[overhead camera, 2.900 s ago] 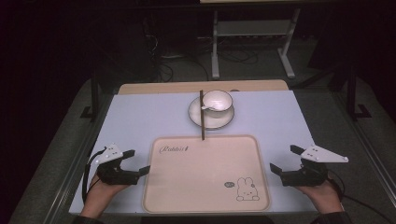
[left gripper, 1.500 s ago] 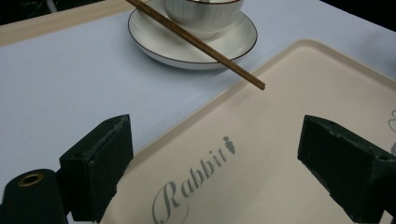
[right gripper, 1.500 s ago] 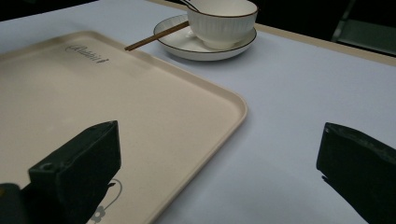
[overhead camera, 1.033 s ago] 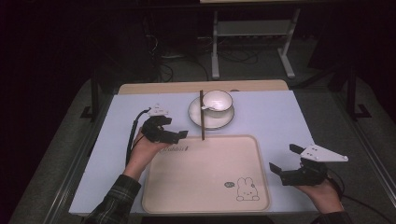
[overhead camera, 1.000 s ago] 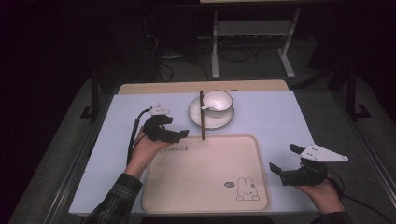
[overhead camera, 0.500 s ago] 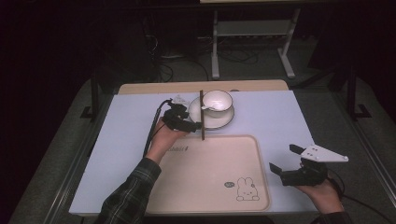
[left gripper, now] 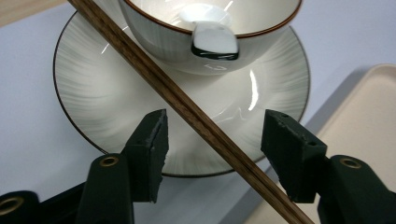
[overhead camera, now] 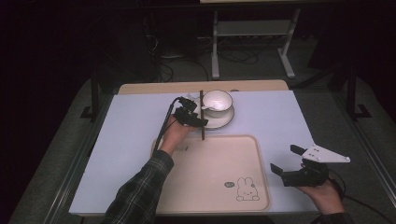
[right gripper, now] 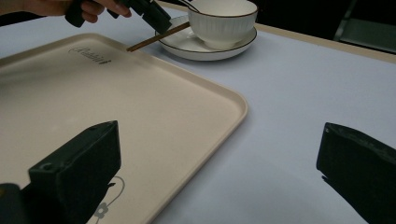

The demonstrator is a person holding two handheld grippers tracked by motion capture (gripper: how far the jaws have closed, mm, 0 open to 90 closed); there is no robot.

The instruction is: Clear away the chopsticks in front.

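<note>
Chopstick (left gripper: 196,116): a dark wooden stick lying across the left rim of the saucer, its near end resting on the far edge of the tray; in the high view (overhead camera: 201,114) it runs near to far just left of the cup. In the left gripper view both ends are cut off by the frame, so its full length cannot be read there.
Left gripper (left gripper: 212,140): its jaws straddle the chopstick and have just been closing; a gap still shows on each side of the stick, so the pads do not yet press on it. In the high view (overhead camera: 198,120) the gripper body covers part of the stick.
Right gripper (overhead camera: 284,159): jaws spread wide with nothing between them, held above the near right of the surface, just beside the right edge of the tray. Its own view cuts off both jaw tips at the frame edges.
Cup (overhead camera: 217,101): white, standing on the saucer at the far middle of the surface; the left gripper view crops its upper part.
Spoon (left gripper: 212,39): a white handle hangs over the near rim of the cup; its bowl is hard to make out inside.
Saucer (left gripper: 93,88): white with a dark rim, its far side hidden behind the cup.
Tray (overhead camera: 215,172): beige, in the near middle, with a rabbit drawing near its right corner; the left forearm hides its left part.
Surface (overhead camera: 126,135): pale lilac; the surroundings are too dark to read.
</note>
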